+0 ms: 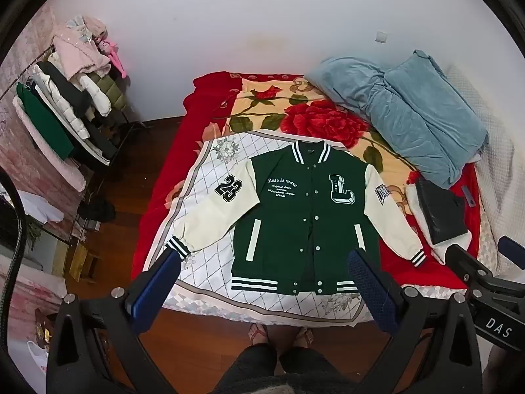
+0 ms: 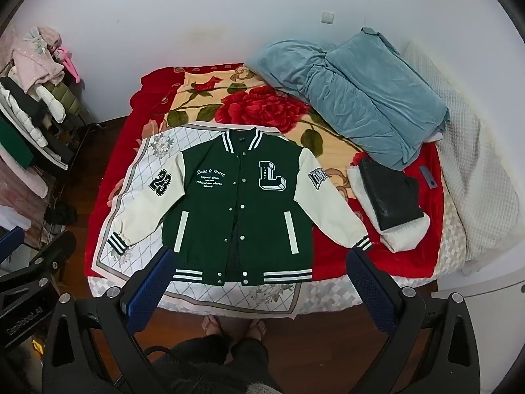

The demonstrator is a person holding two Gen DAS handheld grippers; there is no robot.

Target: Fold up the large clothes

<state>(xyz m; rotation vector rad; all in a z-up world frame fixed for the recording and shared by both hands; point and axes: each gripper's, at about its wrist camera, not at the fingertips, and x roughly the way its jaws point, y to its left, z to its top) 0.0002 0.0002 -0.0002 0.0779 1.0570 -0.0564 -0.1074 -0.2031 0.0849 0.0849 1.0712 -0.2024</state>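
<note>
A green varsity jacket [image 1: 302, 216] with cream sleeves lies flat, front up and snapped shut, on a white patterned sheet [image 1: 210, 262] on the bed; it also shows in the right wrist view [image 2: 239, 210]. Its sleeves spread out to both sides. My left gripper [image 1: 265, 272] is open and empty, held above the jacket's hem. My right gripper [image 2: 259, 269] is open and empty, also above the hem. Neither touches the jacket.
A red rose blanket [image 1: 315, 118] covers the bed. A folded blue blanket [image 1: 410, 111] lies at the back right, a black folded item [image 1: 439, 210] on white fleece beside it. A clothes rack [image 1: 65, 105] stands left. The person's feet [image 1: 279, 333] stand at the bed's foot.
</note>
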